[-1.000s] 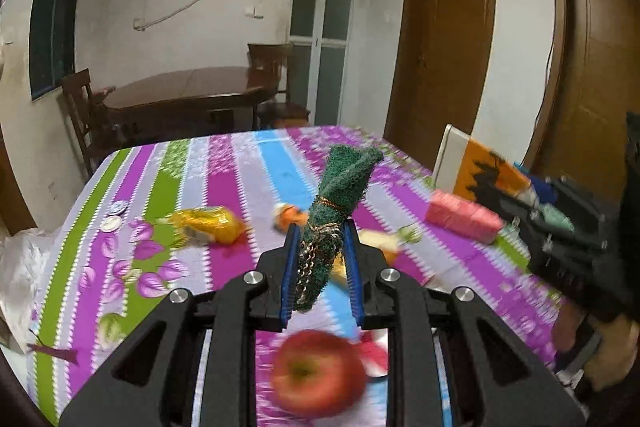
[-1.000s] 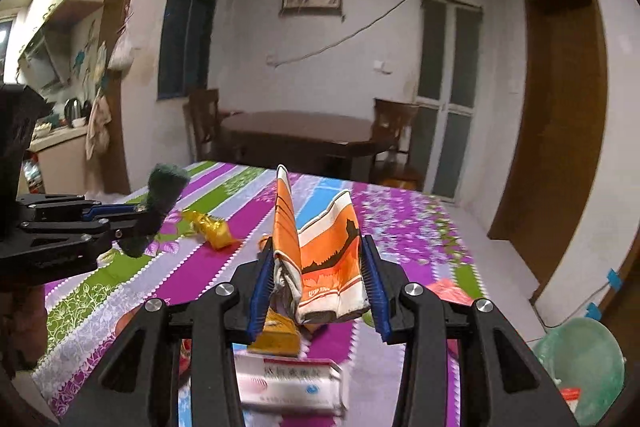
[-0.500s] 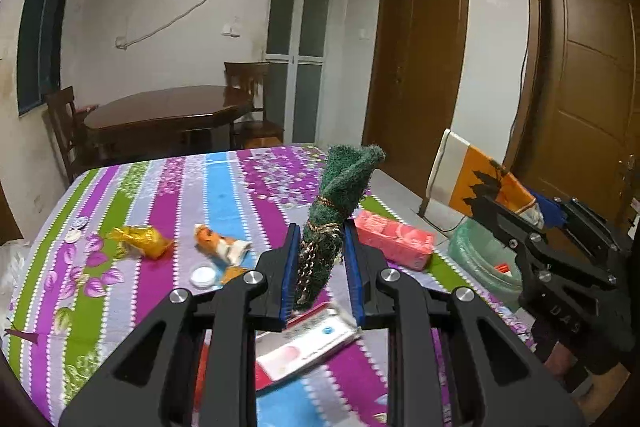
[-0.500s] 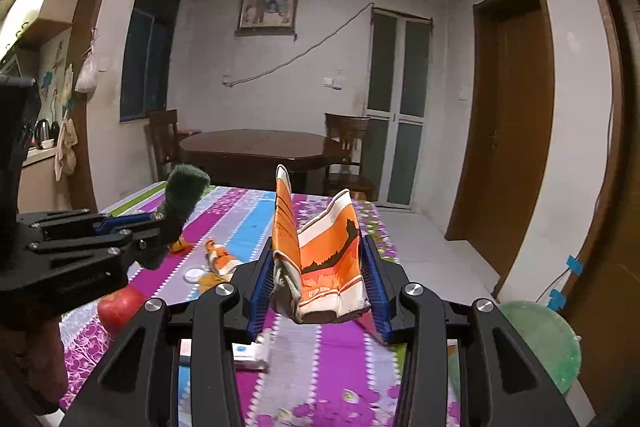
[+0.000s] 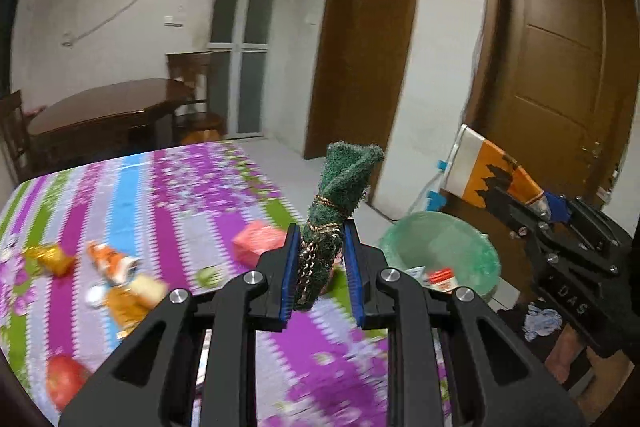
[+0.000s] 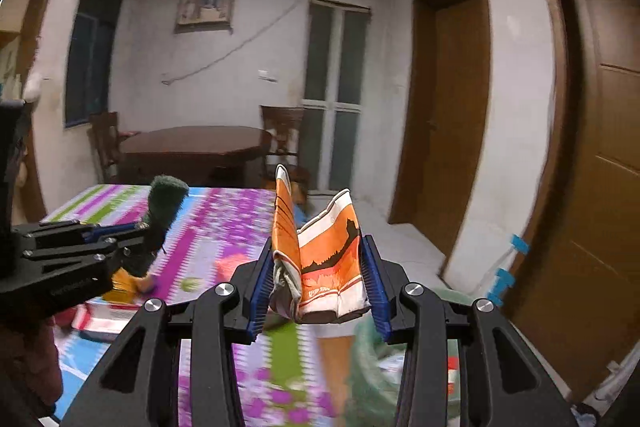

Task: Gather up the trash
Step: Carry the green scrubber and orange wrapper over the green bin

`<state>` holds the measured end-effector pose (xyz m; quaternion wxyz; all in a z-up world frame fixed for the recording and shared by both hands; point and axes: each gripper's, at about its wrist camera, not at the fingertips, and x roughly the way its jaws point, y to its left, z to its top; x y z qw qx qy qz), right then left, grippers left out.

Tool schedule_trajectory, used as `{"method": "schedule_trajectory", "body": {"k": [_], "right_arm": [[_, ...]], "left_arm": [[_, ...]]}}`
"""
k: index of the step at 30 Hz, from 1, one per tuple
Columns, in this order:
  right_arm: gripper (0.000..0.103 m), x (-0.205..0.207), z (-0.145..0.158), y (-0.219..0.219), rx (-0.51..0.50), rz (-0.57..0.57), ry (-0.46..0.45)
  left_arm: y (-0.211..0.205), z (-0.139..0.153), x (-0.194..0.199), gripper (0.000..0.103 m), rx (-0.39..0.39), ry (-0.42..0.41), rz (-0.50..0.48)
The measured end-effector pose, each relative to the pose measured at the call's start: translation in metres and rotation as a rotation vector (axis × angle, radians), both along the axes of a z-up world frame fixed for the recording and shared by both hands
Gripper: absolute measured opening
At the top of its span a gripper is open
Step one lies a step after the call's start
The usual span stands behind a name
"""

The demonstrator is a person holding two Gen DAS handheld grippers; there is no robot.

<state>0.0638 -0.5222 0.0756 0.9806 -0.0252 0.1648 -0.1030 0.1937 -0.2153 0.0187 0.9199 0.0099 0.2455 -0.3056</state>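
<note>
My left gripper (image 5: 319, 245) is shut on a green scouring pad (image 5: 340, 187) bound with a gold chain, which sticks up between the blue pads. My right gripper (image 6: 318, 259) is shut on a crumpled orange and white wrapper (image 6: 324, 259). In the left wrist view the right gripper (image 5: 532, 203) holds that wrapper (image 5: 480, 175) just above and beyond a green-lined trash bin (image 5: 440, 251) on the floor past the table's right edge. The bin (image 6: 372, 359) shows blurred under the right gripper. The left gripper (image 6: 136, 227) with the pad (image 6: 164, 203) is at the left.
A striped floral tablecloth (image 5: 160, 195) covers the table. On it lie a pink packet (image 5: 260, 241), a gold wrapper (image 5: 50, 259), an orange wrapper (image 5: 112, 261), a small green item (image 5: 208, 275) and a red apple (image 5: 64, 381). Brown doors (image 5: 560, 87) stand behind the bin.
Both grippers have swung right, away from the middle of the table toward its right edge. The trash bin has come into view below the right gripper. Both keep hold of their items.
</note>
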Motion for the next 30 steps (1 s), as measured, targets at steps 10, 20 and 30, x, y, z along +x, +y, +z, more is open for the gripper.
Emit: {"method": "schedule_trajectory", "body": {"k": [10,20,30], "right_arm": [[0.043,0.007,-0.019,-0.124,0.017,-0.149,0.105],[0.043,0.033,-0.068,-0.199,0.080,-0.211,0.248],[0.043,0.061,-0.115,-0.231,0.152,-0.224,0.332]], "left_arm": [[-0.100,-0.006,0.010,0.020,0.014,0.049,-0.148],[-0.177,-0.037,0.036,0.020,0.060,0.166,-0.212],[-0.222,-0.075,0.045,0.020,0.148,0.227,-0.207]]}}
